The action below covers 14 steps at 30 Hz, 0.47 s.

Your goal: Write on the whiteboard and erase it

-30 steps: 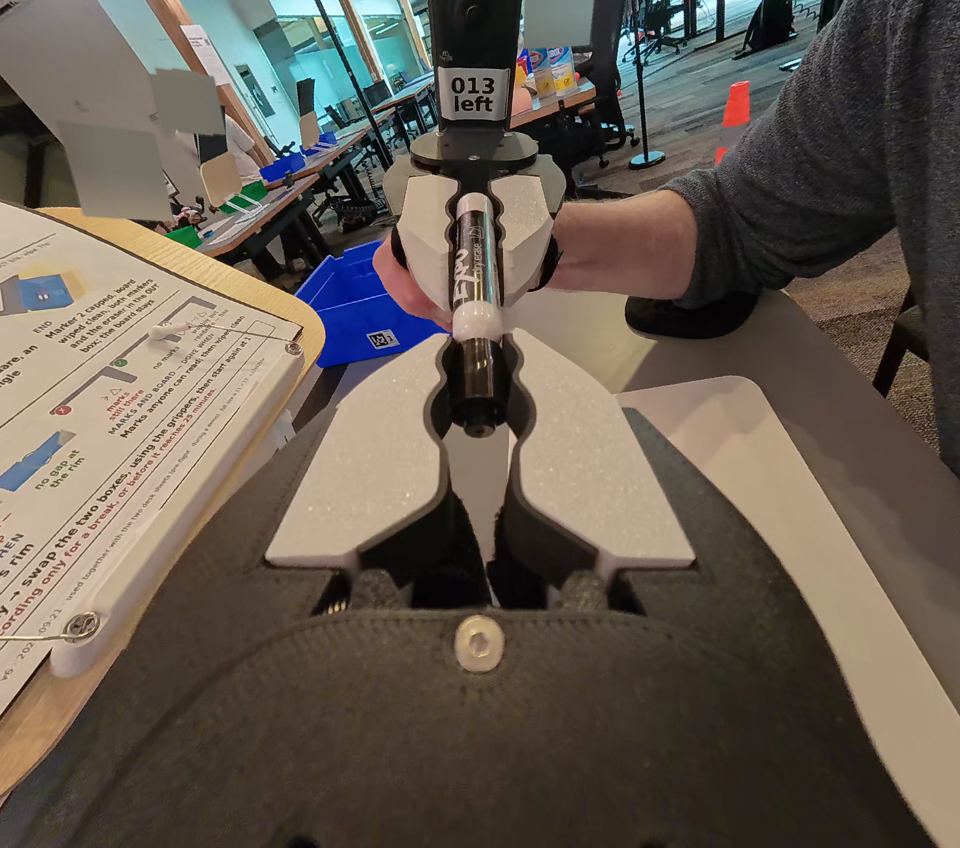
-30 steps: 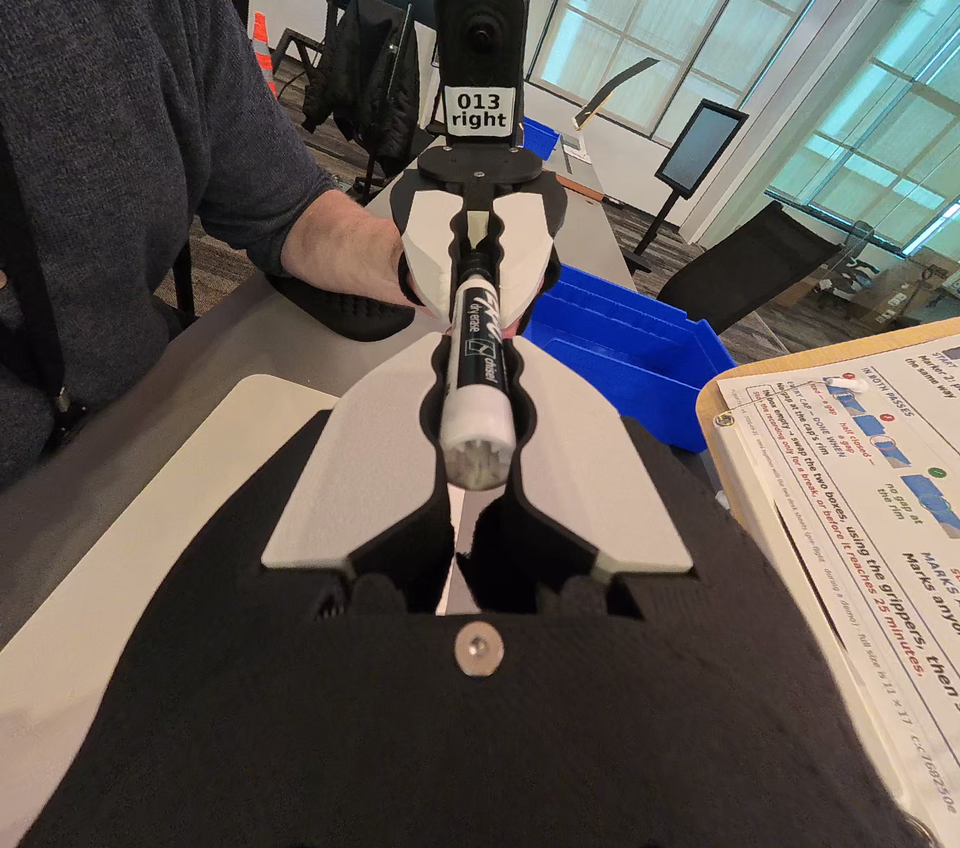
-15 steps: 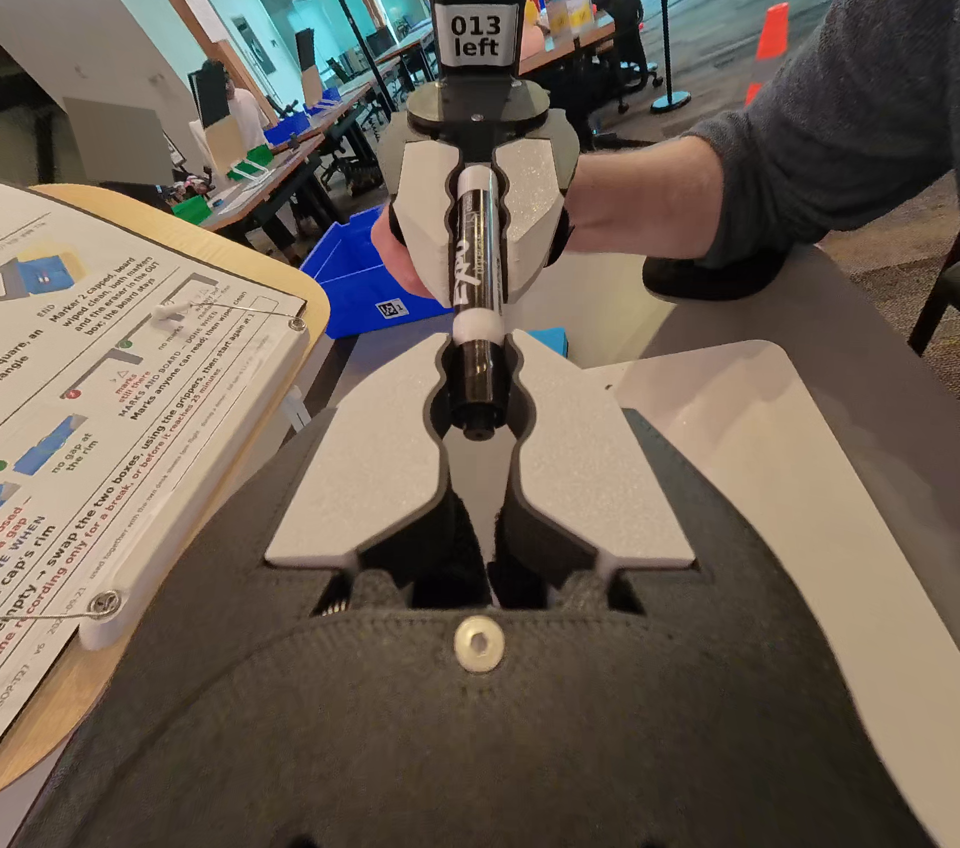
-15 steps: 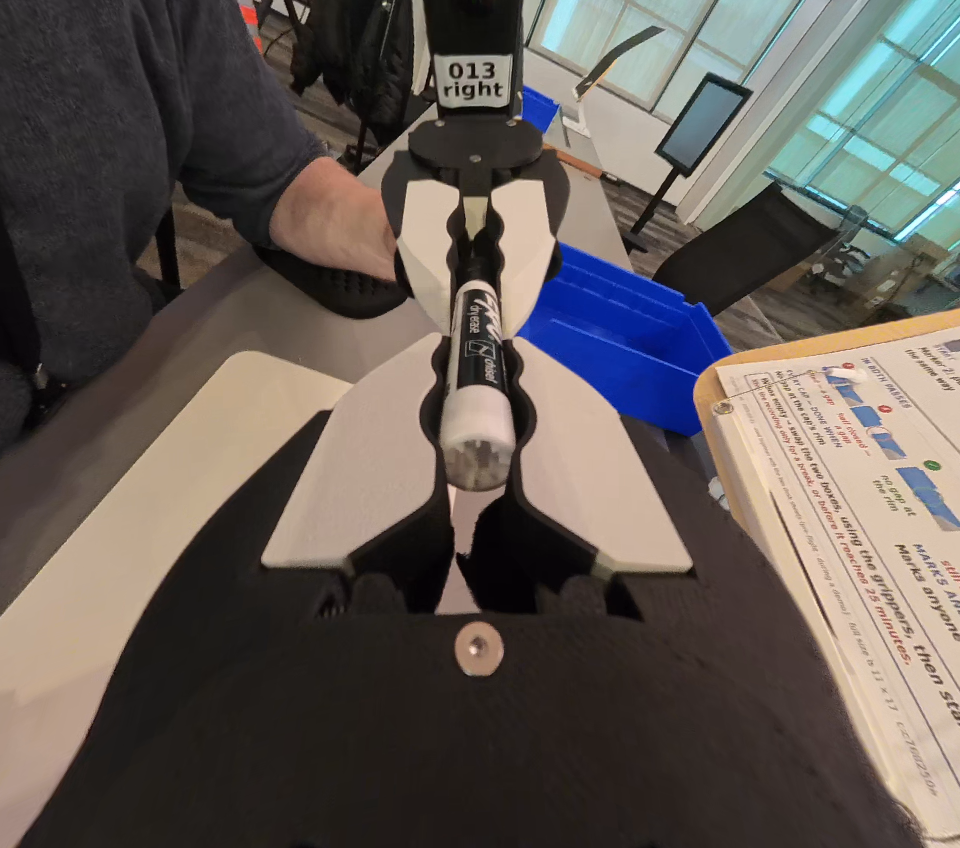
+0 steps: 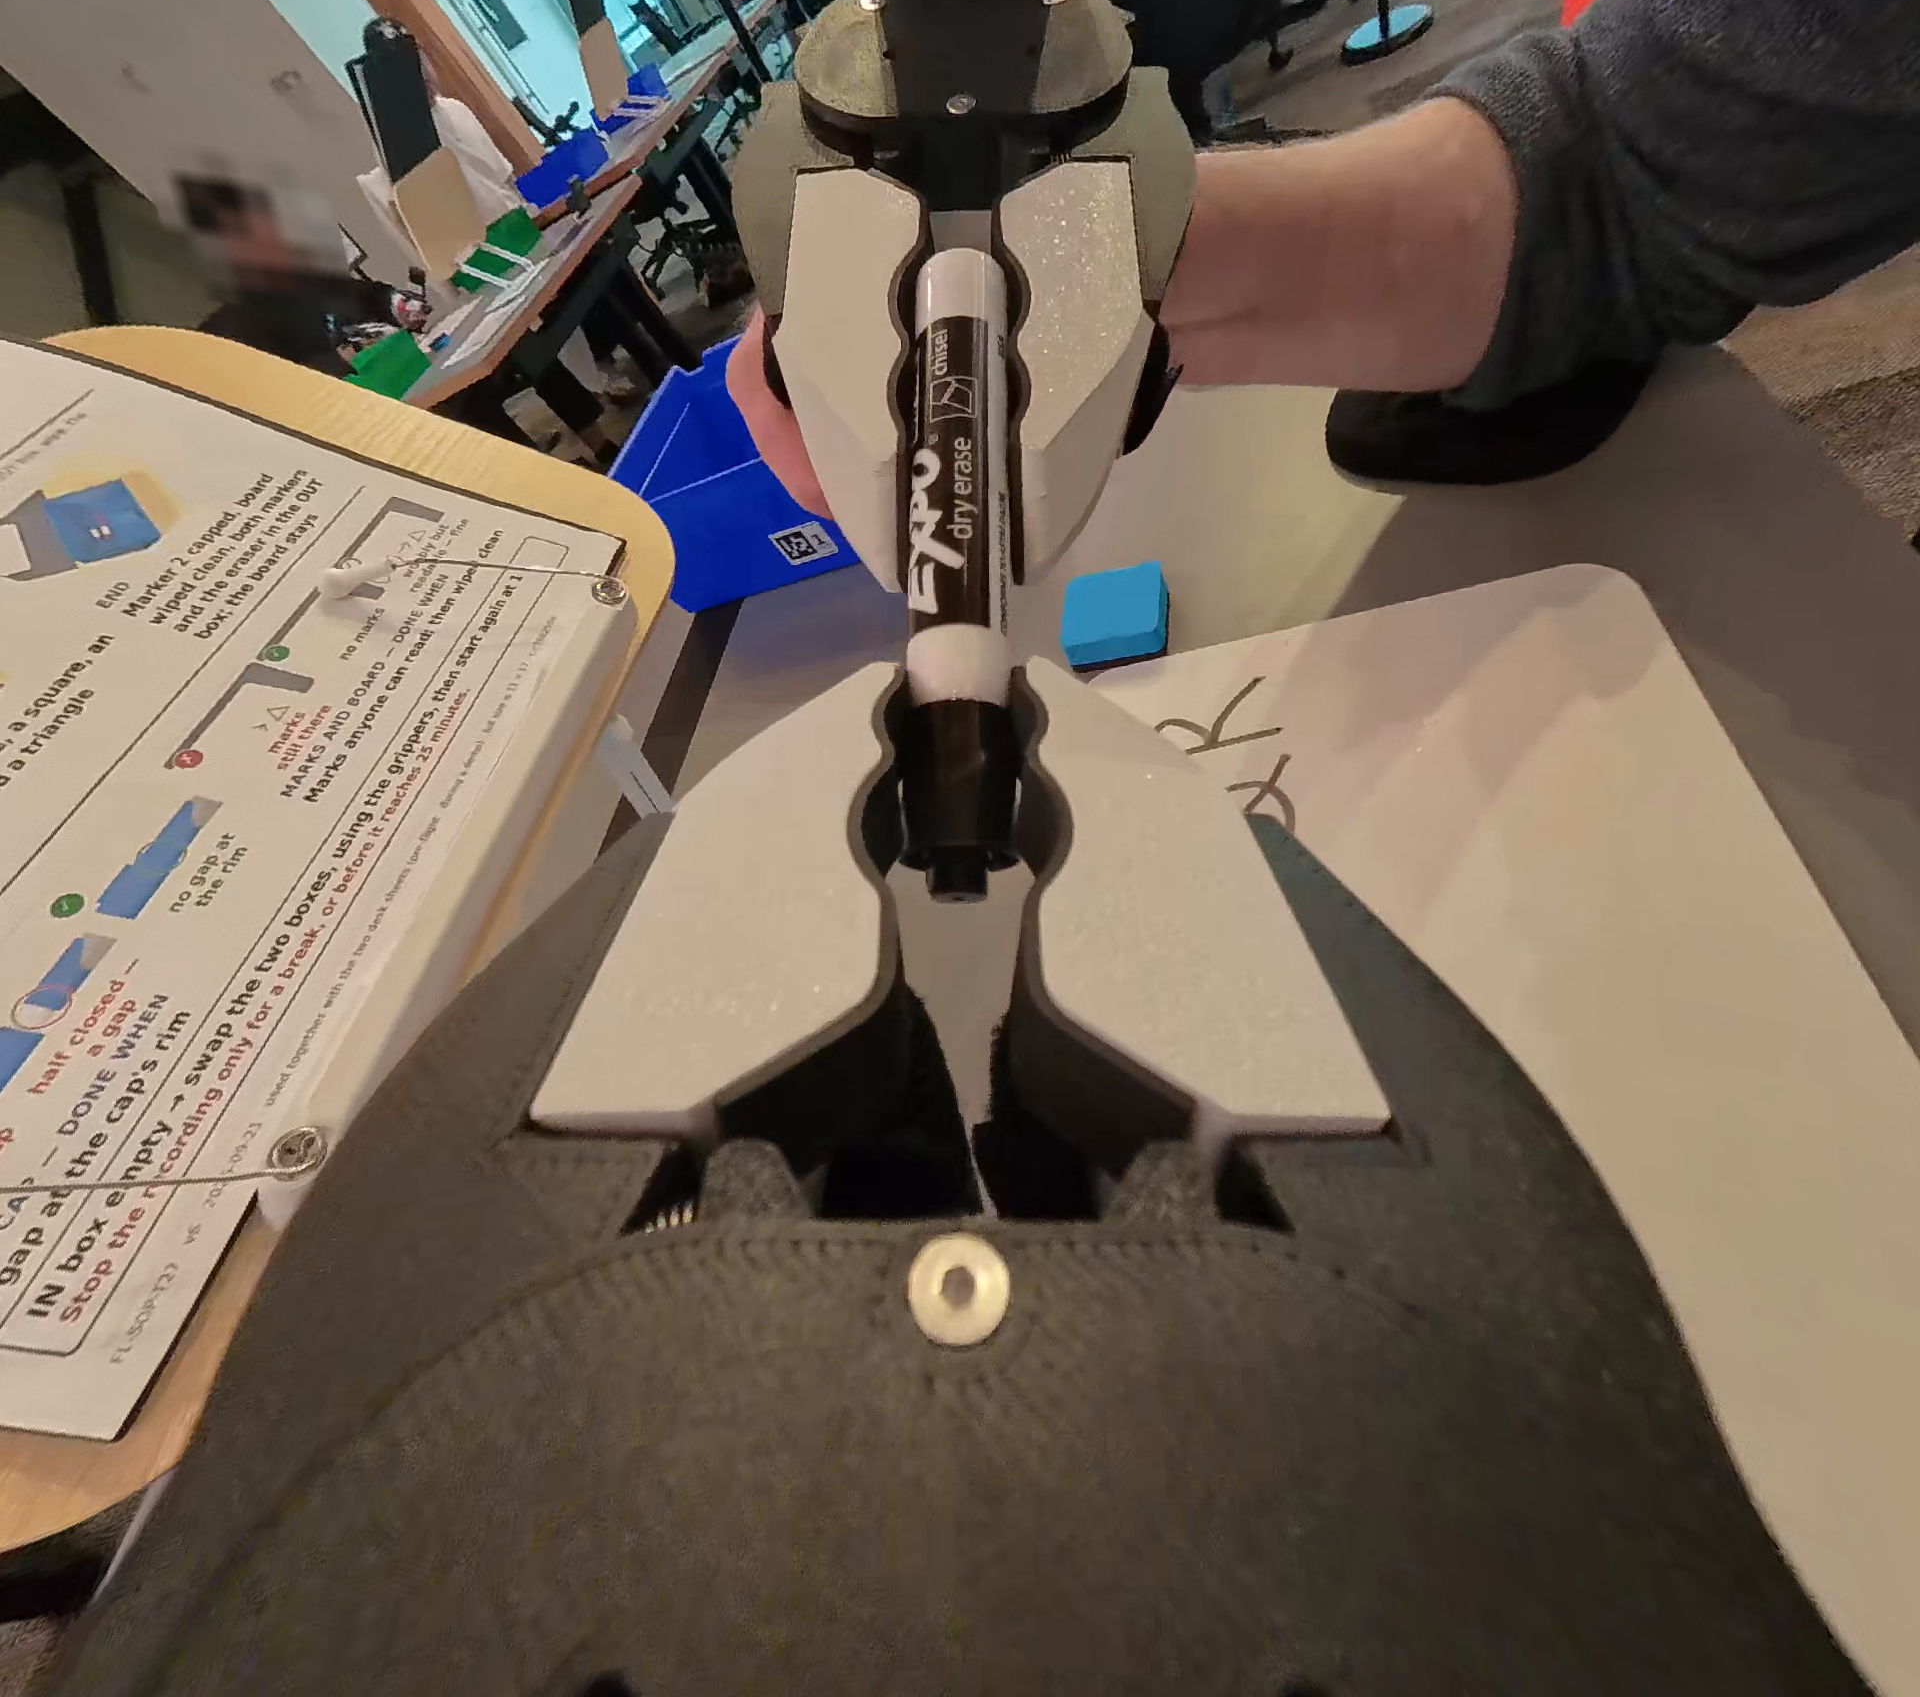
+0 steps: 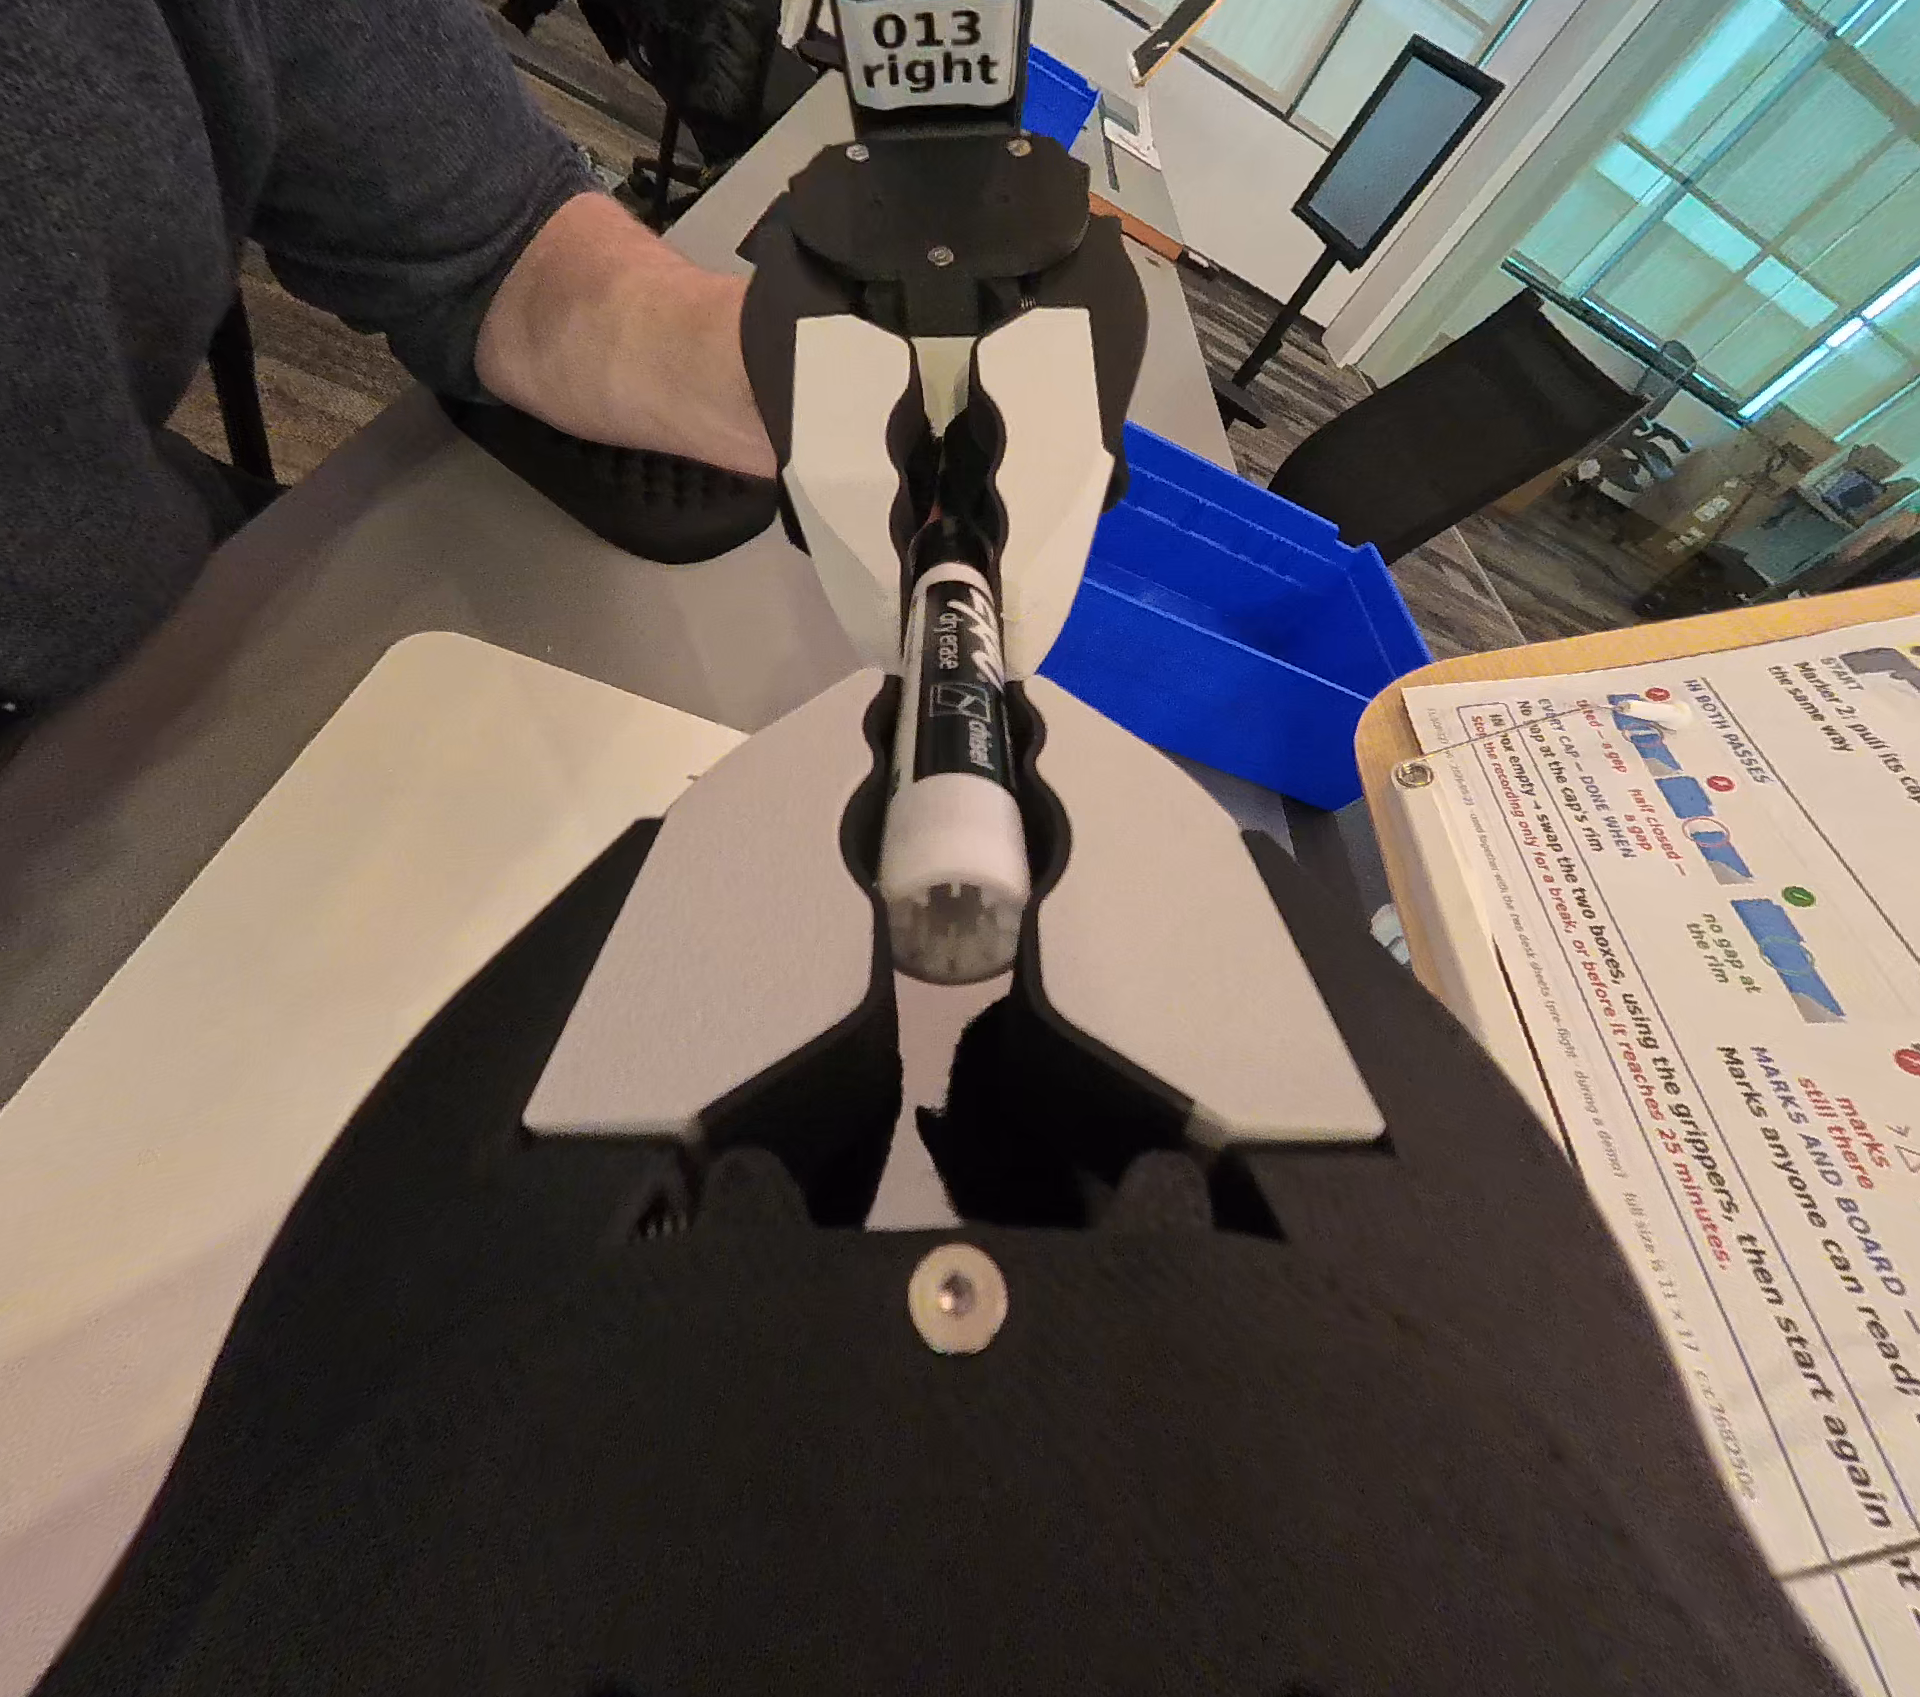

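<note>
Desk [image 5: 1683, 525] carries whiteboard [image 5: 1558, 868] at 3 o'clock in left wrist view, black marks on it. Blue bin [image 6: 1226, 639] at 1 o'clock in right view. Blue eraser [image 5: 1114, 611] sits beside board's far edge. Left hand-held gripper [image 5: 961, 774] clamped on marker's black cap end; right hand-held gripper [image 6: 951, 774] clamped on marker [image 6: 951, 754] barrel, both facing each other.

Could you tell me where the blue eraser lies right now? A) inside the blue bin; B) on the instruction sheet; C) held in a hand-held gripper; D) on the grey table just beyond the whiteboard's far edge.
D: in the left wrist view the blue eraser rests on the grey table, beyond the whiteboard.
</note>
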### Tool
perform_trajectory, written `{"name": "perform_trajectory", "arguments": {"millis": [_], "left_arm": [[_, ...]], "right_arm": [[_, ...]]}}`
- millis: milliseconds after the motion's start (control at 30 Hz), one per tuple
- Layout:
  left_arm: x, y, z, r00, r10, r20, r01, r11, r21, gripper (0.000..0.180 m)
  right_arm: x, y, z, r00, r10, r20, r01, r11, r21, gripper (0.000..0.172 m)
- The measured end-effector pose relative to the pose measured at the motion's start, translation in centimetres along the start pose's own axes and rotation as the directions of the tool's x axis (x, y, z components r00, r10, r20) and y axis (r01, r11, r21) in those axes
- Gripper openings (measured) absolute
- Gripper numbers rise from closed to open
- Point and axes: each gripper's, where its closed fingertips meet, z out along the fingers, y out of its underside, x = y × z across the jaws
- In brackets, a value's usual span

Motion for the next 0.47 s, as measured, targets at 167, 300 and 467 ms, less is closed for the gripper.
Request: {"name": "perform_trajectory", "arguments": {"millis": [167,300,467], "left_arm": [[0.1,0.0,0.0,1.000,0.017,0.000,-0.017,0.999,-0.031,0.018],[0.0,0.5,-0.2,1.000,0.014,-0.009,-0.015,0.996,-0.084,0.018],[0.0,1.1,-0.3,1.000,0.006,-0.011,-0.008,0.989,-0.151,0.018]], "right_arm": [[-0.1,-0.1,-0.1,1.000,-0.025,-0.006,0.025,0.999,-0.036,0.021],[0.1,1.1,0.2,0.997,-0.066,-0.030,0.061,0.988,-0.145,0.021],[0.5,2.5,0.2,0.988,-0.140,-0.063,0.116,0.948,-0.295,0.021]]}}
